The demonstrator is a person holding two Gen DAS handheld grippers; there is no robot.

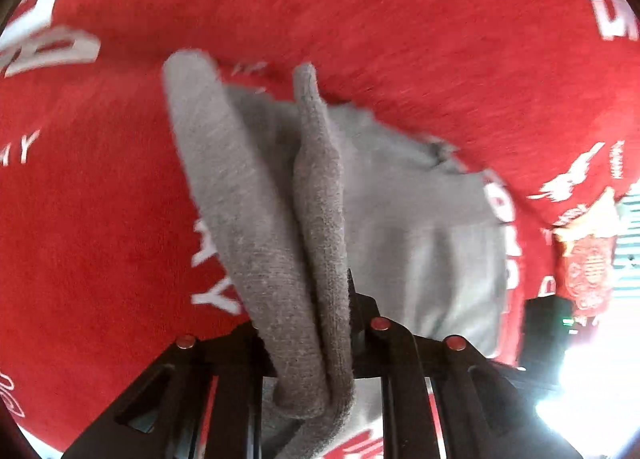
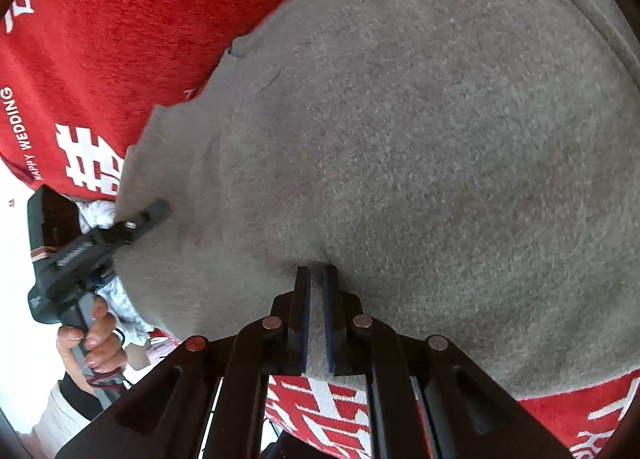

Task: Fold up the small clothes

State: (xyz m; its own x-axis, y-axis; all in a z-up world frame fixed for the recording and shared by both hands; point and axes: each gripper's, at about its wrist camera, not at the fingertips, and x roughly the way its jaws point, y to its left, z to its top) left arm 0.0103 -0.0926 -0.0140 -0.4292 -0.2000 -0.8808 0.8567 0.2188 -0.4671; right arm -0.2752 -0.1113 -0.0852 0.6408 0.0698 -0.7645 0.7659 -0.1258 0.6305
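A small grey knitted garment lies over a red cloth with white lettering. My right gripper is shut on the garment's near edge, with grey fabric pinched between its blue pads. My left gripper is shut on a bunched fold of the same grey garment, which drapes over and hides its fingertips. The left gripper also shows in the right wrist view, at the garment's left edge, held by a hand.
The red cloth covers the whole work surface. Its edge drops off at the right in the left wrist view, beside bright light. A pale floral cloth hangs near the hand.
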